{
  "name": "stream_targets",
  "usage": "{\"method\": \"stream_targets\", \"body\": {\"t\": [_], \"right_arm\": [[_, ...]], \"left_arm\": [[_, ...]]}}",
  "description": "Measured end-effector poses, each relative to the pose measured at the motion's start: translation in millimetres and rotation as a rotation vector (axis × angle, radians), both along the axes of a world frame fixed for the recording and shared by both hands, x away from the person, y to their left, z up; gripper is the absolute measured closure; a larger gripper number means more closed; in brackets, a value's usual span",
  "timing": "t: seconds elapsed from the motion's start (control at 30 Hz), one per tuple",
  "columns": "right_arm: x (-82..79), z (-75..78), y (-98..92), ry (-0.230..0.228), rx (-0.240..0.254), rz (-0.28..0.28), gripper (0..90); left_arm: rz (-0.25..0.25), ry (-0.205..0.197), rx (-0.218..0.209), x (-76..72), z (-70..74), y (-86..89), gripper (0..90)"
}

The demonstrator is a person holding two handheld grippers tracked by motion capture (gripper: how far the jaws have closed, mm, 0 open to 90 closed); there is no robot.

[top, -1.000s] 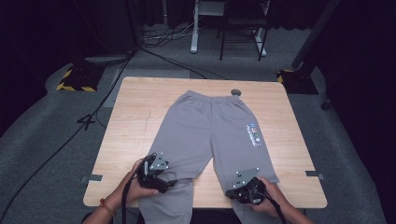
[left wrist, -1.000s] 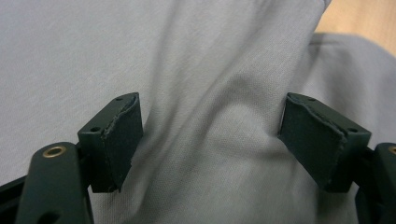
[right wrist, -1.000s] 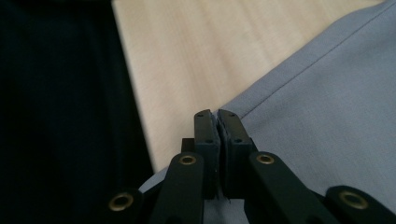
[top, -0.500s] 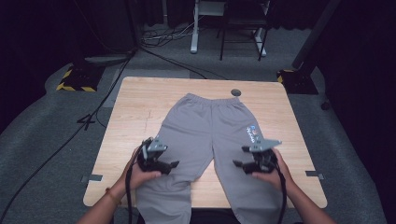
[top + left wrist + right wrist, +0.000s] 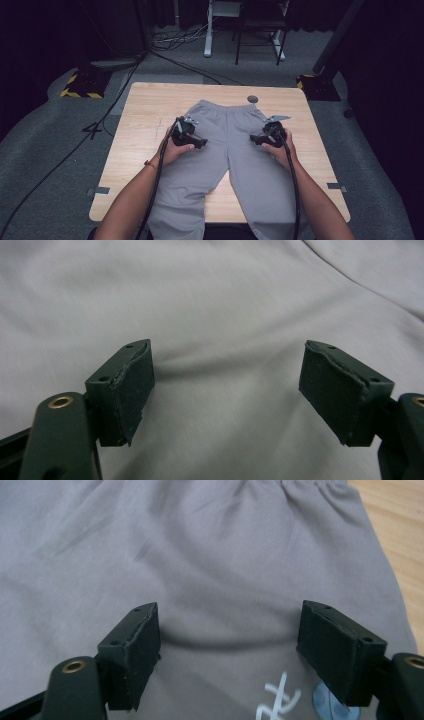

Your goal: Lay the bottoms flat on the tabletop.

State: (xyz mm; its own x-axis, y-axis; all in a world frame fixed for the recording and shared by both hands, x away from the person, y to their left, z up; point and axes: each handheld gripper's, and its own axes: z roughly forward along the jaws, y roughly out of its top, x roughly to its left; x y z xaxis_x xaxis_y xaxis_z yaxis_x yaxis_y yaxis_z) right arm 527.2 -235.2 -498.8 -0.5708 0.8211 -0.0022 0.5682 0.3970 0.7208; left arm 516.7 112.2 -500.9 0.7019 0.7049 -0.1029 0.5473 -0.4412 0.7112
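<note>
A pair of grey trousers point(image 5: 227, 150) lies flat on the wooden tabletop point(image 5: 140, 120), waistband toward the far edge and legs trailing over the near edge, as the left gripper point(image 5: 200, 143) and right gripper point(image 5: 256, 140) hover over the upper legs with jaws wide and empty, the right pair having just been opening. The work appears to stand between grasps, and the next move likely calls for closing on fabric near the waist. The right gripper view picks up white print point(image 5: 278, 698) by the gathered waistband point(image 5: 305, 487).

soft matt cloth trousers point(image 5: 227, 150) on smooth wooden table point(image 5: 145, 107).
</note>
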Motion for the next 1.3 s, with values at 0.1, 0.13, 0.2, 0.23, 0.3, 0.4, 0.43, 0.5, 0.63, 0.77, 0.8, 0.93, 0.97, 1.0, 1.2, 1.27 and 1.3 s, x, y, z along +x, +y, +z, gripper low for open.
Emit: {"method": "stream_targets", "body": {"t": [0.1, 0.13, 0.2, 0.23, 0.3, 0.4, 0.43, 0.5, 0.63, 0.77, 0.8, 0.93, 0.97, 1.0, 1.2, 1.27, 1.3], "right_arm": [[11.5, -0.9, 2.8, -0.009, -0.006, -0.011, 23.2], [16.0, -1.1, 3.6, -0.008, -0.003, -0.011, 23.1], [27.9, -1.2, 4.7, -0.01, -0.005, -0.02, 22.0], [33.8, -1.3, 5.4, -0.009, -0.005, -0.03, 20.5], [44.7, -1.3, 6.3, -0.008, -0.012, -0.053, 18.4], [52.9, -0.2, 9.4, 0.002, -0.023, -0.074, 16.9], [53.7, 1.2, 10.8, 0.005, -0.039, -0.077, 17.9], [51.0, 5.2, 12.4, 0.022, -0.064, -0.07, 25.5], [37.4, 10.3, 8.1, 0.048, -0.083, -0.025, 28.5], [13.4, 21.8, -4.7, 0.041, -0.054, 0.03, 30.1], [8.4, 24.1, -7.2, 0.045, -0.04, 0.039, 30.0], [-25.1, 33.4, -16.2, 0.032, -0.045, 0.129, 30.2], [-34.3, 33.5, -18.0, 0.036, -0.048, 0.149, 30.0], [-44.1, 32.2, -19.1, 0.041, -0.056, 0.162, 29.9], [-100.5, 20.7, -27.4, 0.071, -0.125, 0.242, 29.8], [-115.2, 18.9, -33.7, 0.064, -0.149, 0.232, 29.1], [-122.2, 17.5, -37.0, 0.067, -0.163, 0.233, 27.7]], "left_arm": [[0.016, -0.02, 0.034, 12.7, -0.1, -5.9, 22.8], [0.025, -0.033, 0.057, 17.8, -0.2, -8.1, 22.9], [0.067, -0.04, 0.072, 30.3, -0.4, -12.0, 22.1], [0.079, -0.039, 0.075, 35.2, -0.3, -12.3, 22.1], [0.118, -0.039, 0.077, 45.7, -0.2, -14.5, 22.0], [0.133, -0.016, 0.106, 52.8, 3.2, -18.4, 20.9], [0.131, -0.006, 0.119, 51.3, 5.0, -20.2, 21.4], [0.1, -0.003, 0.135, 45.3, 7.4, -20.2, 23.2], [0.029, -0.001, 0.09, 27.7, 14.2, -8.7, 23.9], [-0.03, -0.004, 0.064, 2.9, 23.5, 7.6, 26.6], [-0.053, -0.002, 0.072, -4.3, 23.8, 11.4, 27.3], [-0.111, -0.005, 0.106, -41.5, 19.4, 24.4, 27.0], [-0.127, 0.0, 0.102, -52.4, 18.0, 28.1, 27.0], [-0.136, 0.005, 0.094, -63.1, 15.5, 30.9, 27.4], [-0.173, -0.009, 0.129, -122.4, 7.5, 41.5, 26.8], [-0.172, -0.017, 0.145, -135.9, 7.1, 45.5, 25.2], [-0.167, -0.015, 0.137, -142.0, 6.3, 48.3, 25.3]]}}
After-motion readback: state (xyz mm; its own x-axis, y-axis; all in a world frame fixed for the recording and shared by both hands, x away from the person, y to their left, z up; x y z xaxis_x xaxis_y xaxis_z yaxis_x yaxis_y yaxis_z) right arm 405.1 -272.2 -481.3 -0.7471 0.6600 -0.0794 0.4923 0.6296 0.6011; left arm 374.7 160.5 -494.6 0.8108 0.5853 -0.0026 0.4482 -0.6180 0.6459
